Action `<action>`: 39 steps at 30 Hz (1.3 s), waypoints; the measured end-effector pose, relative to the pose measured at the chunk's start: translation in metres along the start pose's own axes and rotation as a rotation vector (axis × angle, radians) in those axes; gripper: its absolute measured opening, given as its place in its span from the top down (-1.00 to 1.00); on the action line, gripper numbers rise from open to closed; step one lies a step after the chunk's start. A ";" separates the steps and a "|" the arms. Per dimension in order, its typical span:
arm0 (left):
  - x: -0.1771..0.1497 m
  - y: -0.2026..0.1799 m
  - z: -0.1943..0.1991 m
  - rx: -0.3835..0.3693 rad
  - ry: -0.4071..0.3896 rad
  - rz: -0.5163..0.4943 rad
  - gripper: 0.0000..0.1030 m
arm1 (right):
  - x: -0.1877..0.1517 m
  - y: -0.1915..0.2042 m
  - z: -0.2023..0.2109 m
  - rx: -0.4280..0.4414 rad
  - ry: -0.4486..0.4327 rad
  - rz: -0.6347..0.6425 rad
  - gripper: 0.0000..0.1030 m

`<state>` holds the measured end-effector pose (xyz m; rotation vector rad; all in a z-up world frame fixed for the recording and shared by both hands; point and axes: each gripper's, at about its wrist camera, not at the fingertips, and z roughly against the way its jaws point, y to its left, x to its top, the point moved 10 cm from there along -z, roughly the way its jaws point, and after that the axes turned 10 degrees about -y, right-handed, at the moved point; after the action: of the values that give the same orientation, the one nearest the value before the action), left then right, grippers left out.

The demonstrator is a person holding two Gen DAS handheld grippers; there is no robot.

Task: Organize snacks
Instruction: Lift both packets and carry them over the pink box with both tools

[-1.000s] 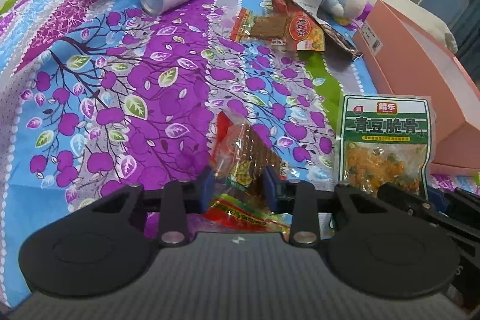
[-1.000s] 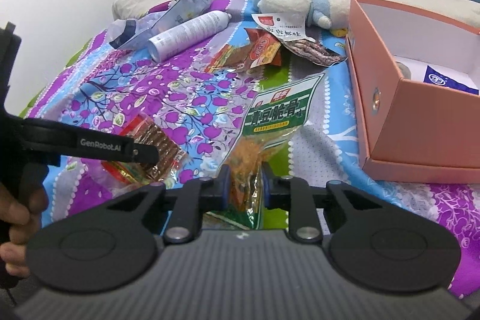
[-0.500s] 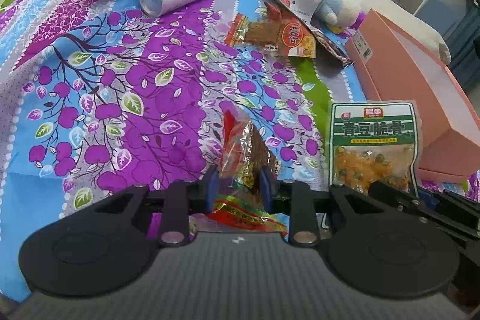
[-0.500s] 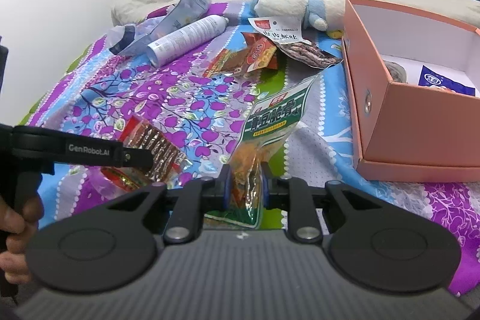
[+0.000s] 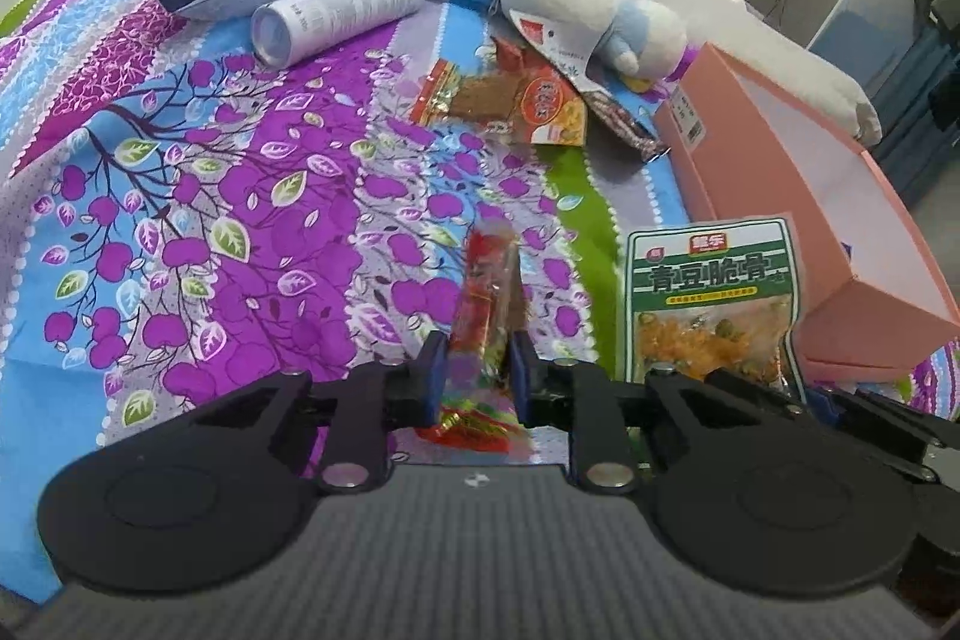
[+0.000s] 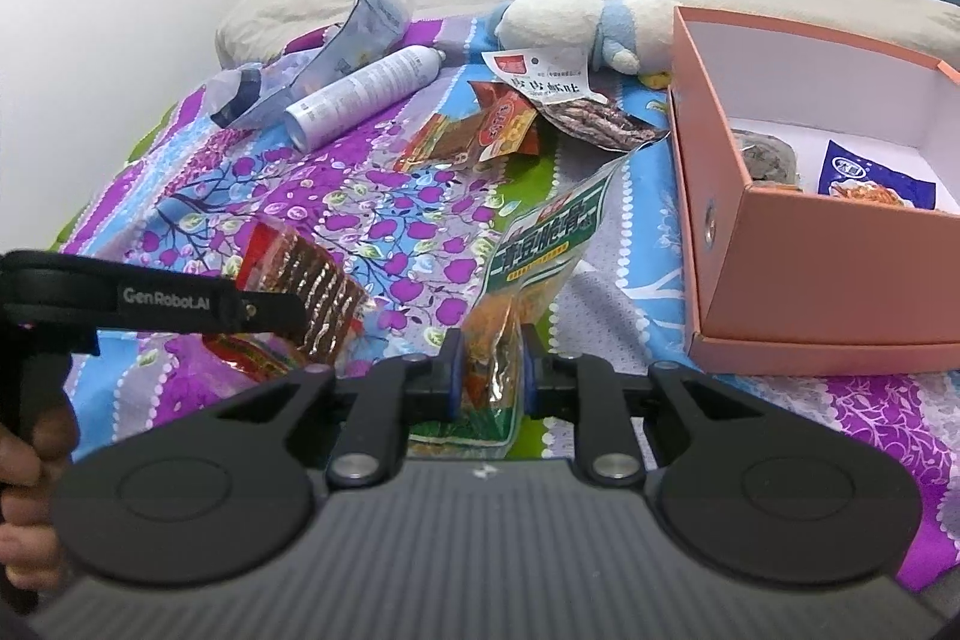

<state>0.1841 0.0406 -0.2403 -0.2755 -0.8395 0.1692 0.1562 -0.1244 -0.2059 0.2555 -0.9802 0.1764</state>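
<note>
Left wrist view: a second ago the left gripper (image 5: 475, 370) stood wide around the red snack packet (image 5: 487, 304), its blue pads clear of the wrapper. Now the jaws are closing and both pads press the packet's sides, so it stands squeezed on edge between them and reaches forward from the fingertips, lifted a little off the flowered bedspread (image 5: 228, 196). The green snack bag (image 5: 714, 298) is just right of this gripper, nearer than before, its lower end pinched in the right gripper's black frame at the picture's edge. The pink box (image 5: 798, 196) stands further right. Ahead lie a heap of red and orange packets (image 5: 510, 100), a white canister (image 5: 342, 13) to the front left, and a white-and-blue plush toy (image 5: 594, 16).

Right wrist view: little has changed. The right gripper (image 6: 491, 373) stays pinched on the crumpled lower end of the green snack bag (image 6: 540, 244), which runs forward and a little right from the fingertips. The pink box (image 6: 840, 274) sits just to the right, open, with a blue packet (image 6: 870, 175) inside. To the left, the left gripper's arm crosses in front of the red snack packet (image 6: 312, 280), which has tipped more upright, and a hand (image 6: 27, 490) grips its handle.
</note>
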 end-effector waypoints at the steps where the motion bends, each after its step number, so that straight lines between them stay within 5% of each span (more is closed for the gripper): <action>1: 0.001 -0.001 0.001 -0.002 -0.004 0.002 0.55 | 0.002 0.000 0.001 0.002 -0.003 0.001 0.60; 22: 0.043 -0.057 0.043 -0.065 -0.089 -0.007 0.57 | 0.052 -0.017 0.038 -0.013 -0.085 0.000 0.67; 39: 0.061 -0.153 0.074 -0.233 -0.115 -0.074 0.57 | 0.080 -0.069 0.108 -0.146 -0.178 -0.047 0.67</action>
<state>0.1742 -0.0770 -0.1031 -0.4555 -0.9838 0.0177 0.1318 -0.2194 -0.0902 0.1620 -1.1568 0.0389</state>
